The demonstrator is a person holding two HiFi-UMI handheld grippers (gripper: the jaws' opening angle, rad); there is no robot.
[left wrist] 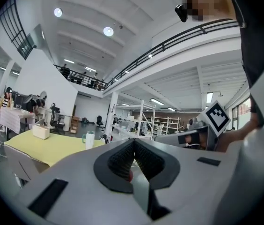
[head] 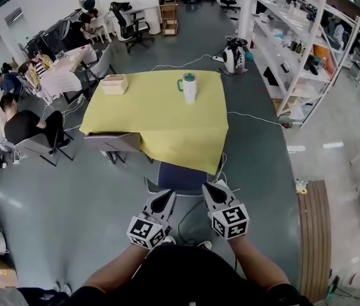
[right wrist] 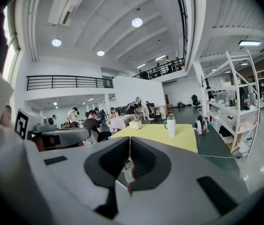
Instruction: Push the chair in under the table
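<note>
left hand-held gripper [head: 166,197] and right hand-held gripper [head: 209,191] both sitting shut, empty | hovering just behind chair [head: 181,176] | guessing they're serving as blunt pushers toward tabletop [head: 161,113]

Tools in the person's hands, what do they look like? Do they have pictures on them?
The left tool and right tool are light grey wedges narrowing to a point, with dark ribbed pads inside. Each carries a white cube printed with black square patterns. The person wears a black top.
</note>
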